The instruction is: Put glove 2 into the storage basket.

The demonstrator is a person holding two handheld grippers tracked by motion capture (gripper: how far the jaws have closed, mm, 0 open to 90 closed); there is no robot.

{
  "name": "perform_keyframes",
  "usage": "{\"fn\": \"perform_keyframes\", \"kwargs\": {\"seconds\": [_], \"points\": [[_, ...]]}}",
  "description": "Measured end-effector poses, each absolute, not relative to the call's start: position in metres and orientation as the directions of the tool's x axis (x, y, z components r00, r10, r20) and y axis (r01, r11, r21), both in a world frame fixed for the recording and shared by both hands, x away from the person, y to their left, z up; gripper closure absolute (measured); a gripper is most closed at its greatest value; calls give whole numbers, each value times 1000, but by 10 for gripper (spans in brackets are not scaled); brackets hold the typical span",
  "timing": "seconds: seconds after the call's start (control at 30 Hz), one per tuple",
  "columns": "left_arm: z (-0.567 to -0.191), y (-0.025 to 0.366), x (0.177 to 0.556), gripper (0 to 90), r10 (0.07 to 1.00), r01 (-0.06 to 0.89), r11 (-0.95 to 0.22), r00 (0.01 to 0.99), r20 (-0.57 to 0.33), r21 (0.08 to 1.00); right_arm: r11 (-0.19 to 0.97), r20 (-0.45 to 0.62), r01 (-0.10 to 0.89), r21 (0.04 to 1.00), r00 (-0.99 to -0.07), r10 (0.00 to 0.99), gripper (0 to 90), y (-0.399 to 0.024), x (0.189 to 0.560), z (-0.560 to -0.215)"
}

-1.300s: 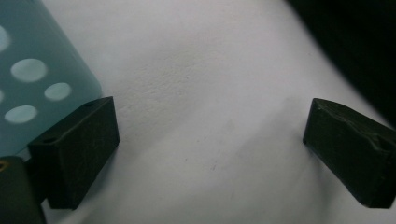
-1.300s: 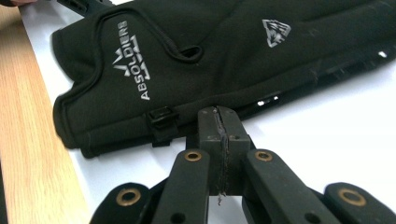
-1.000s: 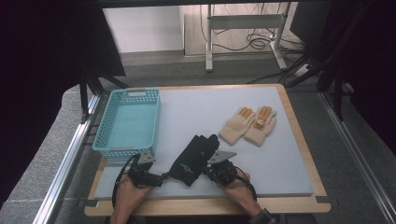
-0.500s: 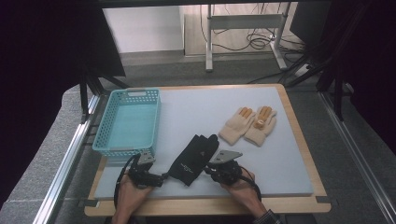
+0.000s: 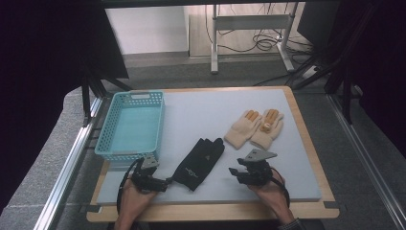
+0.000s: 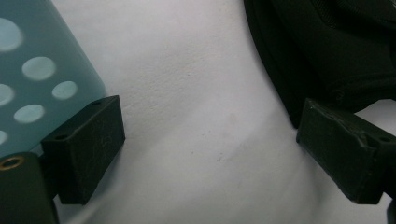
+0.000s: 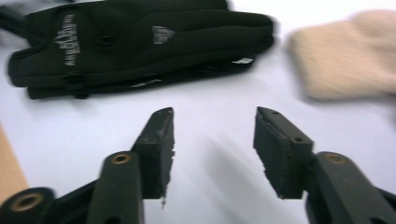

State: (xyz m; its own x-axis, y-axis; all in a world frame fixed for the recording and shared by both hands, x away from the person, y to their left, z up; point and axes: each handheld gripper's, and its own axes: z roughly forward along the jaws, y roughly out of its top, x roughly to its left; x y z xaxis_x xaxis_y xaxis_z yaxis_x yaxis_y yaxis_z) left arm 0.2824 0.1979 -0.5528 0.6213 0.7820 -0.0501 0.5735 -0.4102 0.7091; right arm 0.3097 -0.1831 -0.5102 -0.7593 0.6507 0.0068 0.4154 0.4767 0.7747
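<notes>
- The black gloves (image 5: 200, 162) lie flat on the counter (image 5: 201, 110), roughly in the middle near the front edge, between the two hands.
- Left gripper (image 5: 164, 182) sits right by the cuff end, fingers spread wide with nothing between them, just bare counter; one finger is next to the blue basket (image 5: 130, 125).
- Right gripper (image 5: 233, 172): fingers have just been opening, nothing in them, gloves clear of the tips.
- Tan gloves (image 5: 255, 127) are further back on the right.

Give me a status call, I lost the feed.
Left gripper open beside black gloves. Right gripper just opening, nothing between its jaws. Tan gloves and basket clear. Nothing blocking.
</notes>
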Motion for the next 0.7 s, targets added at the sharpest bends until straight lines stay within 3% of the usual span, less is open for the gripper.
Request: {"fn": "perform_keyframes", "kwargs": {"seconds": [0.37, 0.7], "points": [[-553, 198, 282, 80, 785, 577, -406, 617, -53, 709, 415, -18, 483, 771, -635, 772, 254, -241, 319, -511], [-553, 197, 282, 80, 792, 584, -397, 607, -57, 708, 433, -53, 533, 726, -585, 809, 163, -260, 322, -526]]}}
